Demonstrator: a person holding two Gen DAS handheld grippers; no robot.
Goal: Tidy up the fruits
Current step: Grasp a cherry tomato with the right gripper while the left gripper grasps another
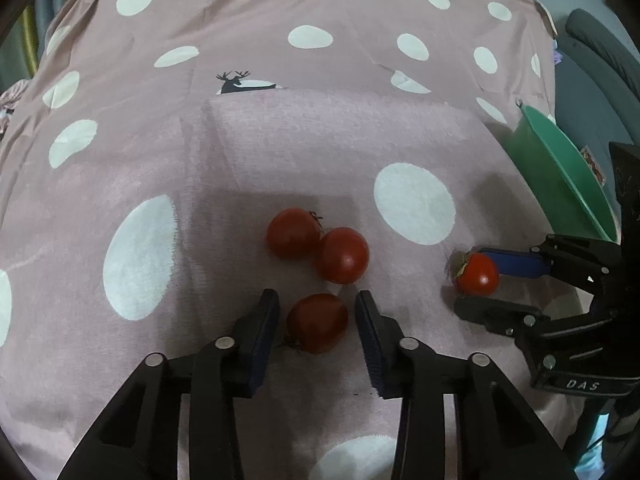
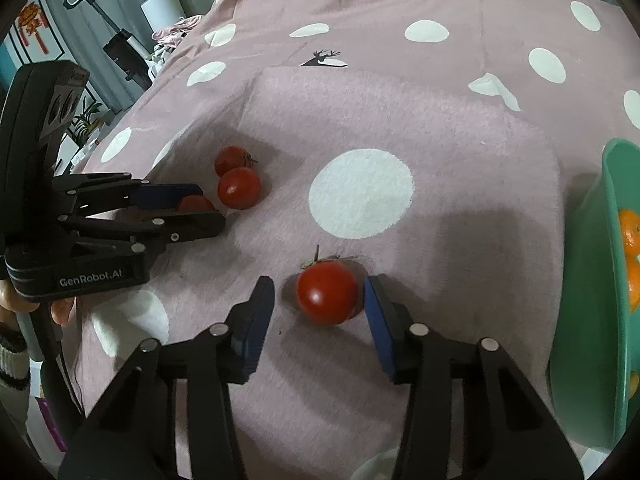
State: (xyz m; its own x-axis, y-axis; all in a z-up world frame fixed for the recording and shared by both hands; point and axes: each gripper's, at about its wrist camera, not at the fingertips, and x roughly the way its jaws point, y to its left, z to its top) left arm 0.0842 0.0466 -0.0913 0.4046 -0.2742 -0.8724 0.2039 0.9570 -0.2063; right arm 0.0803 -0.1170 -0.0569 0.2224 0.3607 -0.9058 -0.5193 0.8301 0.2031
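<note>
Left tongs (image 1: 318, 322) and right tongs (image 2: 320, 300) (both open) each around a tomato (image 1: 317, 323).

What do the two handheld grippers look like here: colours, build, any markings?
Both are black plastic linkage frames with silver pivot pins and blue ribbed finger pads. The left gripper carries white "GenRobot.AI" lettering on its body; the right gripper shows "DAS". A striped knit cuff shows by the left handle.

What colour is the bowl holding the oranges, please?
Green bowl, shown best in the right wrist view.

4 tomatoes (image 1: 318, 322) lie left of bowl (image 1: 560, 168).
</note>
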